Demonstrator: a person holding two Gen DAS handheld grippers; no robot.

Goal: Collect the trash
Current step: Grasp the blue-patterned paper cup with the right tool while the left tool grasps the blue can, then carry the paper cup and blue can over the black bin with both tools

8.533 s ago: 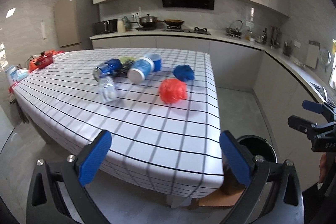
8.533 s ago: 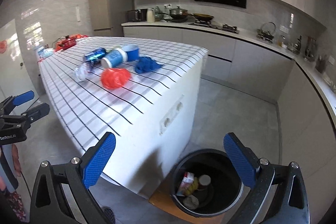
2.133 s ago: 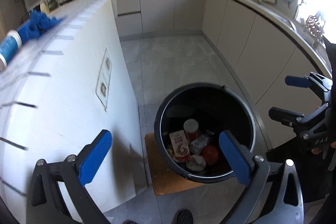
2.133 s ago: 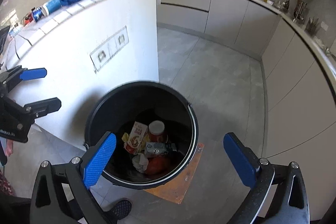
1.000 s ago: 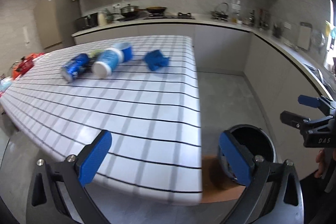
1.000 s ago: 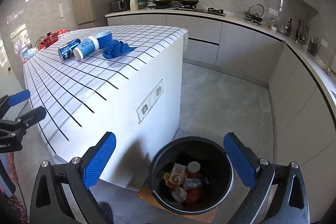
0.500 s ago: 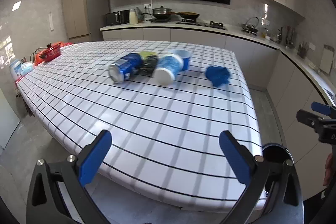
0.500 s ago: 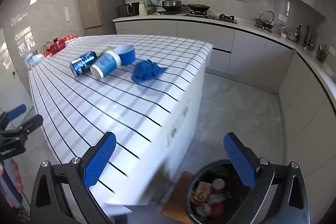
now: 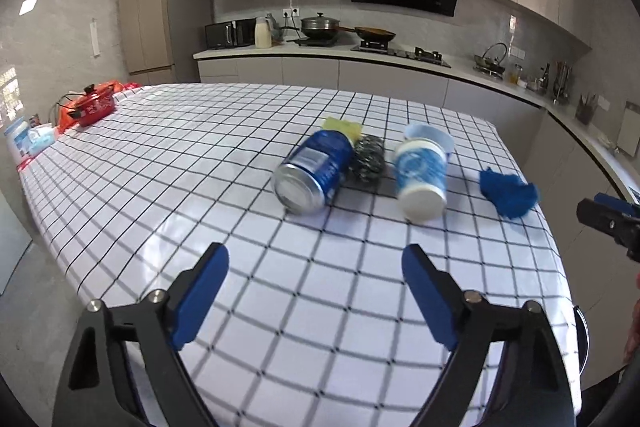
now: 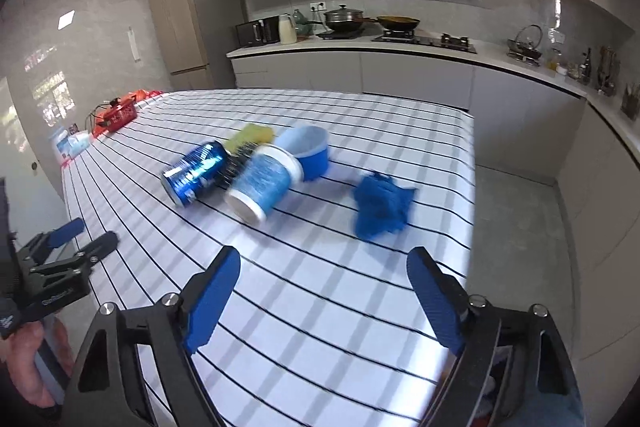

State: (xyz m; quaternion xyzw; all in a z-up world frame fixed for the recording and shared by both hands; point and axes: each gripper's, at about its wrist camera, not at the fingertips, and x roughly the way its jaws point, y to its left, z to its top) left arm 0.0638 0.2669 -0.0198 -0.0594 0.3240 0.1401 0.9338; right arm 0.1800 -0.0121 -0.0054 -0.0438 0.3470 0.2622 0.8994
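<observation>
I hold my left gripper (image 9: pixel 316 279) tilted down over the near part of the white table with the black grid cloth (image 9: pixel 168 163), and my right gripper (image 10: pixel 323 283) tilted down the same way over the table's near right corner. Both pairs of blue-padded jaws have just been closing a little, yet they stand well apart with nothing between them but the cloth below.

My right gripper also shows as a black tip at the right edge of the left view, and in the right view my hand (image 10: pixel 24 363) grips the left tool's handle at the lower left.

The trash lies ahead of both grippers, well apart from the pads. A shiny blue drink can (image 9: pixel 314 171) lies on its side, its long axis running toward me and a bit to the left, its silver end facing my left gripper. Just beside it on the right sits a dark metal scouring ball (image 9: pixel 367 159), with a yellow sponge (image 9: pixel 342 126) behind. Next, a white and blue paper cup (image 9: pixel 421 179) lies on its side, its white end toward me, with a blue bowl-shaped cup (image 10: pixel 308 149) at its far end. A crumpled blue cloth (image 10: pixel 382 207) rests apart near the table's right edge, straight ahead of my right gripper.
</observation>
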